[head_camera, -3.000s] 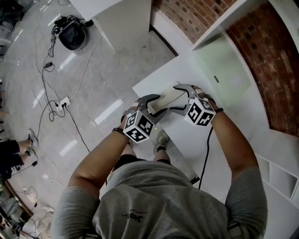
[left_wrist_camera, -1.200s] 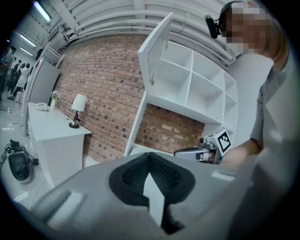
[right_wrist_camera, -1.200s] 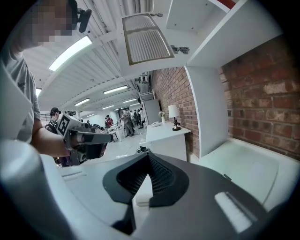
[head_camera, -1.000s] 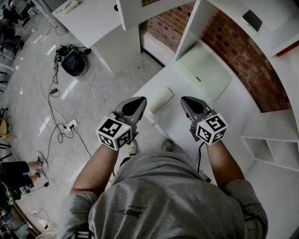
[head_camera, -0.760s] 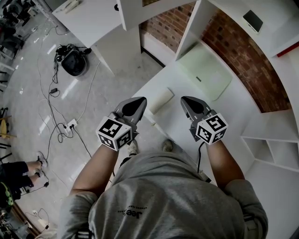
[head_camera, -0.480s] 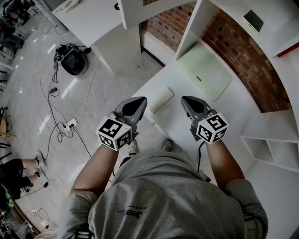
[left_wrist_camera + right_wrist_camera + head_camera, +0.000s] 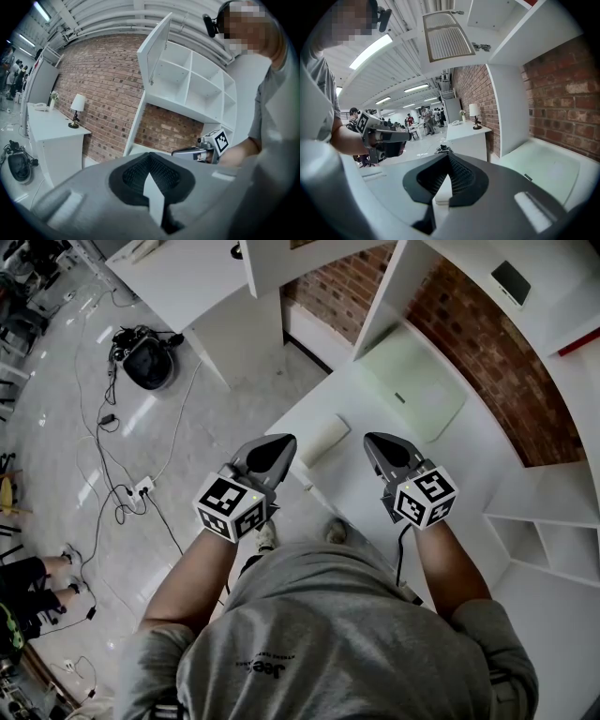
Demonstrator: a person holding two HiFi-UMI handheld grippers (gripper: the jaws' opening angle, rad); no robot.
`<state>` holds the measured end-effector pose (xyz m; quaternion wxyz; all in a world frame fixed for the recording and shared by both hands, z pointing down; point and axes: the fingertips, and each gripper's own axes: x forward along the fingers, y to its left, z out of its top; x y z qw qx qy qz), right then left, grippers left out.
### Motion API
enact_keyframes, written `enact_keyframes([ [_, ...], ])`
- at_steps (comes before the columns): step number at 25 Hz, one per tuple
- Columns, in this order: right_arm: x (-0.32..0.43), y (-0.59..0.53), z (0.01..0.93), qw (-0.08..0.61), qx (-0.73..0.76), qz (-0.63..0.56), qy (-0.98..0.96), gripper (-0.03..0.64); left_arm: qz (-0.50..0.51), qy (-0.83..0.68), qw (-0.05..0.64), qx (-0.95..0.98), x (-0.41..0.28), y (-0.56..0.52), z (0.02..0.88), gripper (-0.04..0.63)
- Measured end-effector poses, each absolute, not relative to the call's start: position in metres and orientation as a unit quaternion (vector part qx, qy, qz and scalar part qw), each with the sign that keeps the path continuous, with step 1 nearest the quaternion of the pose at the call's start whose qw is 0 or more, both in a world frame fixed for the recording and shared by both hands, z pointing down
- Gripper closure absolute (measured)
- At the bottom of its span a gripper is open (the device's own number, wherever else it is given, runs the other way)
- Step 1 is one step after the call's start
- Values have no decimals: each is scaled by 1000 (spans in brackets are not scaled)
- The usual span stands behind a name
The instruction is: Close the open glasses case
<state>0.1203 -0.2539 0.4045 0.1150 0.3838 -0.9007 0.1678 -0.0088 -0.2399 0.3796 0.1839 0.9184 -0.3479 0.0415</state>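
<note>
Head view: both forearms reach forward from the person's body, side by side. The left claw [image 7: 275, 448] and right claw [image 7: 379, 446] point away from the person and tilt slightly downward over the near edge of the white tabletop [image 7: 450, 460].

Left gripper view: the left claw [image 7: 150, 161] is pressed together at the tips, with nothing pinched. The right claw [image 7: 449, 160] is likewise pressed together and empty.

The glasses case [image 7: 322, 440], a pale oblong with its lid down, lies on the tabletop near its front edge. It sits between the two claws, closer to the left one, and touches neither.

A pale green mat [image 7: 417, 371] lies farther back on the tabletop. The small dark label at its edge cannot be read.

Each marker cube [image 7: 231, 507] bears black-and-white square patterns. The small print on the grey shirt [image 7: 309, 652] is too small to read with certainty.
</note>
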Motion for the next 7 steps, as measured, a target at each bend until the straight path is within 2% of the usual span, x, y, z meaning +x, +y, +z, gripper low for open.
enact_keyframes([
  [7, 118, -254, 407, 118, 380, 165, -902, 609, 47, -347, 179, 919, -8, -240, 383, 598],
])
